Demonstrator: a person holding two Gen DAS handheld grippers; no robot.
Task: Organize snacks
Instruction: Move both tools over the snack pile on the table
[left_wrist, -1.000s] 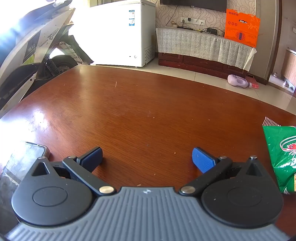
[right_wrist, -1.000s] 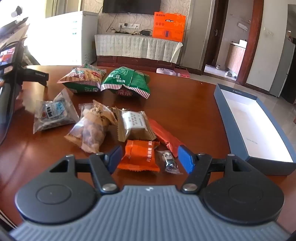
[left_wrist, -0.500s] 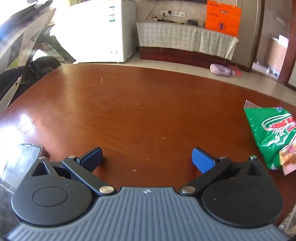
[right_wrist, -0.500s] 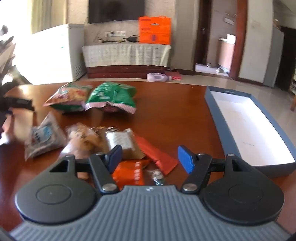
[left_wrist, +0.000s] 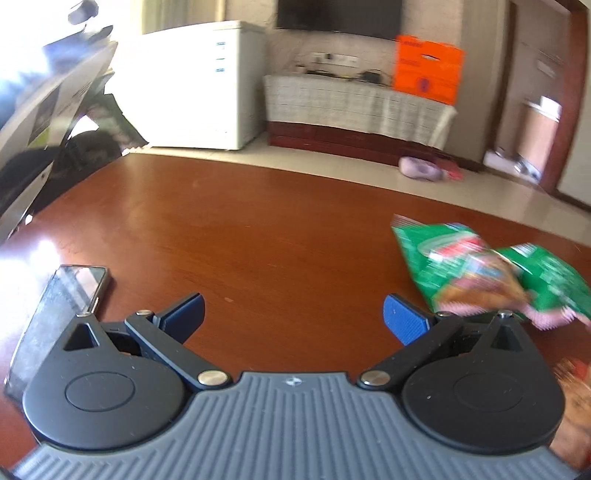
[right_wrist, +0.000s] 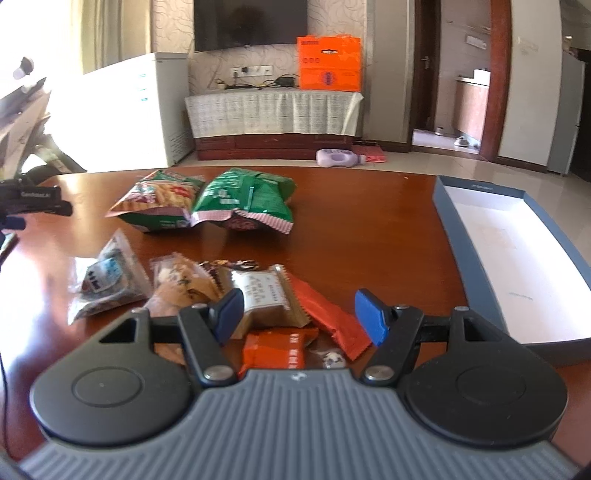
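Observation:
Several snack packets lie on the brown table (right_wrist: 369, 229). In the right wrist view two green chip bags (right_wrist: 243, 199) lie at the back, a clear packet (right_wrist: 107, 280) at left, a beige wafer packet (right_wrist: 266, 295) and orange packets (right_wrist: 275, 350) near my right gripper (right_wrist: 299, 314), which is open and empty just above them. An open blue box (right_wrist: 517, 258) with a white inside lies at right. My left gripper (left_wrist: 293, 317) is open and empty over bare table, the green bags (left_wrist: 480, 273) to its right.
A phone (left_wrist: 59, 306) lies at the left gripper's left side. A scooter (left_wrist: 44, 122) stands off the table's left edge. A freezer, a covered cabinet and an orange box stand across the room. The left gripper's body shows at the far left of the right wrist view (right_wrist: 33, 199).
The left view has swung right, bringing the green bags further into view. The right gripper has risen and pulled back slightly over the small packets. Both stay open.

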